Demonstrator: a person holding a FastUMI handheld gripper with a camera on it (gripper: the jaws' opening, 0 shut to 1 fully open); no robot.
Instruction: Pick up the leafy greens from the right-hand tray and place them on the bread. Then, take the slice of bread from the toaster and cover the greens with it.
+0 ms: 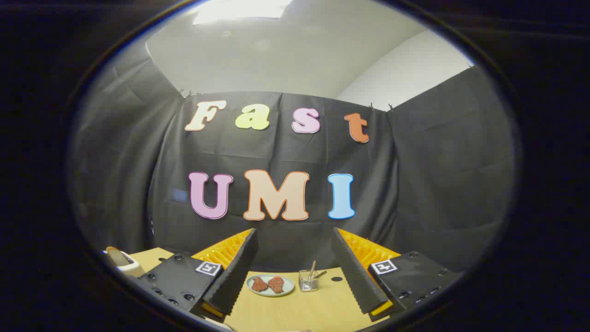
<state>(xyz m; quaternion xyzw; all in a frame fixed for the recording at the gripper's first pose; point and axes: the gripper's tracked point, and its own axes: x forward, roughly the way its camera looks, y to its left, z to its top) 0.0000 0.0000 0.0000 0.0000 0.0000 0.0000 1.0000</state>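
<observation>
Light wooden table (295, 309): small plate (270, 285) with two reddish pieces, clear glass cup (308, 281) just beside it, toaster (120, 260) well apart at the table's edge.

Camera riding above fingers (295, 272), facing level toward booth wall, table (295, 309) low and near

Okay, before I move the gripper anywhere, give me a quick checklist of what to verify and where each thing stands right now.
1. Gripper open and holding nothing: ok, its fingers stand wide apart with only table between them.
2. Leafy greens located: cannot tell, no greens or tray are visible from this high, level aim.
3. Toaster located: ok, a white one sits far off beside the left finger; whether bread is in it, cannot tell.
4. Base bread located: cannot tell.
5. Path ahead: not ok, a plate with two reddish pieces and a clear glass cup with utensils stand just beyond the fingers.
6. Camera aim: not ok, mostly wall; tilt down first.
</observation>
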